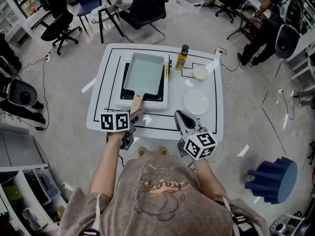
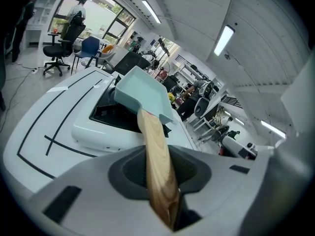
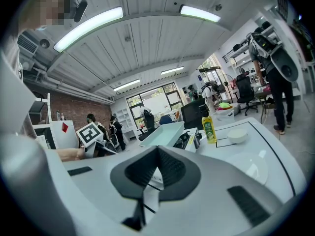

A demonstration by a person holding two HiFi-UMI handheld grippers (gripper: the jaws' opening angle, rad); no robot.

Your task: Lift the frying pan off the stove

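Left gripper [image 2: 160,173] is clamping the wooden handle [image 2: 153,136] at the frying pan [image 1: 143,73]'s six o'clock; this rigid pan is probably pulling front-heavy; right gripper [image 3: 157,150]'s fingers are sitting together, empty

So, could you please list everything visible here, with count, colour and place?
table: one, white with black lines, centre
stove: one, white, on the table's left half
frying pan: one, pale green, wooden handle, on the stove
bottle: one, yellow, dark cap, right of the stove
bowl: one, white, right of the bottle
plate: one, white, nearer than the bowl
office chairs: several, mostly black, beyond the table
blue object: one, floor, far right
person: one, dark clothes, standing far right
left gripper: one, grey, shut on the wooden handle
right gripper: one, grey, shut, empty, over the table's near edge
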